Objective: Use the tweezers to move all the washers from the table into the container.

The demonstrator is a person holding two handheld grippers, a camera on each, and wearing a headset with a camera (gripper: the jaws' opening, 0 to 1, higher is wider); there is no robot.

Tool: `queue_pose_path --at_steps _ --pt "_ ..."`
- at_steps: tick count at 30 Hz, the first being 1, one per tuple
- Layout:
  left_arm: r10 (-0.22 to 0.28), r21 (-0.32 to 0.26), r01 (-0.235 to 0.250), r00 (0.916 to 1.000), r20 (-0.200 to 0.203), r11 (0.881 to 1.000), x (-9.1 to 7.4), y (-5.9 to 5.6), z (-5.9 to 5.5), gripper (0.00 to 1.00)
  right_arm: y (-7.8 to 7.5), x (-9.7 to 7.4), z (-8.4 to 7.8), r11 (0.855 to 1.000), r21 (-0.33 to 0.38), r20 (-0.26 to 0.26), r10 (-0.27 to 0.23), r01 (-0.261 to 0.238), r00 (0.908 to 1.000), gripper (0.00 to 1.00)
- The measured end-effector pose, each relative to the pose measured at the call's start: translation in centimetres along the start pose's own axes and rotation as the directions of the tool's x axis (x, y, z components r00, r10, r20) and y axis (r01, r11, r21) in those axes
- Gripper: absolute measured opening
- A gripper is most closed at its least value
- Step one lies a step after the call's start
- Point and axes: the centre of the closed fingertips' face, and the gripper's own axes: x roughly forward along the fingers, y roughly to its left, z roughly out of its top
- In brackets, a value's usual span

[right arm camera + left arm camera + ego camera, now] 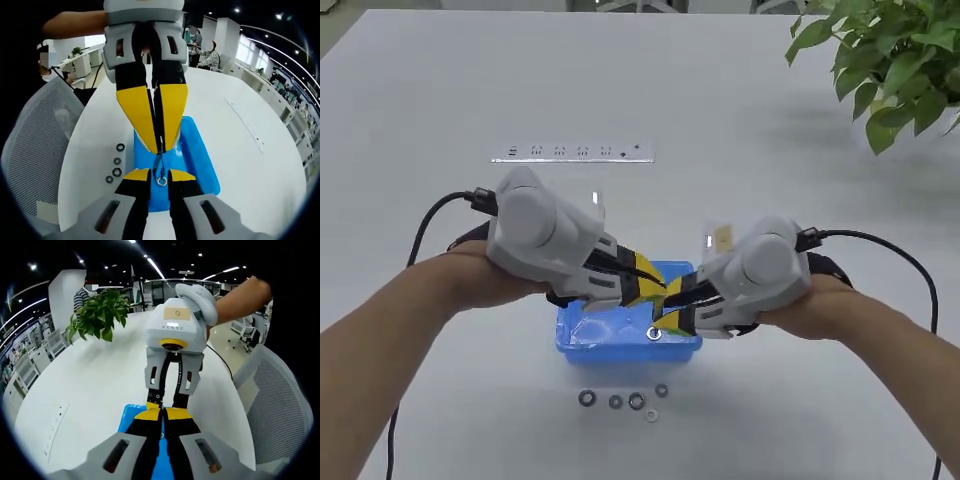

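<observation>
A blue container sits on the white table, and both grippers meet above it. My left gripper is shut on thin metal tweezers, which run out from between its yellow jaws. At the tweezers' tip a washer hangs over the container. My right gripper faces the left one, its fingertips slightly apart on either side of that washer without touching it. Several loose washers lie on the table in front of the container, and they lie beside it in the right gripper view.
A white power strip lies farther back on the table. A potted plant stands at the far right corner. A mesh chair is beside the table. Cables trail from both grippers.
</observation>
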Motion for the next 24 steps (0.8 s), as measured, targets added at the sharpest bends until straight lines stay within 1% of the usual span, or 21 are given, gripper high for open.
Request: queue_pose_path --at_steps 6,9,10,14,21,24 --pt "0.006 -0.002 -0.006 1.0000 0.003 1.000 -0.4 -0.3 0.5 0.05 0.6 -1.1 0.4 0.999 0.031 0.026 -0.026 0.025 0.9993 0.17" --pt "0.010 0.001 -0.010 0.9999 0.005 1.000 -0.6 -0.4 0.8 0.05 0.7 -1.7 0.5 0.997 0.053 0.036 -0.050 0.048 0.9981 0.18" --pt "0.011 0.001 -0.011 0.9999 0.005 1.000 -0.7 -0.4 0.9 0.05 0.9 -2.0 0.6 0.996 0.077 0.046 -0.056 0.053 0.9974 0.19" --pt "0.010 0.000 -0.010 0.9999 0.011 1.000 -1.0 -0.7 1.3 0.05 1.2 -2.7 0.3 0.993 0.096 0.047 -0.074 0.069 0.9961 0.22" --pt "0.013 -0.001 -0.013 0.9997 0.021 1.000 -1.5 -1.0 1.9 0.05 2.0 -4.0 0.3 0.985 0.138 0.065 -0.109 0.100 0.9919 0.30" --pt "0.013 -0.003 -0.013 0.9996 0.025 1.000 -1.6 -1.2 2.1 0.05 2.4 -4.4 0.1 0.984 0.144 0.069 -0.115 0.104 0.9909 0.33"
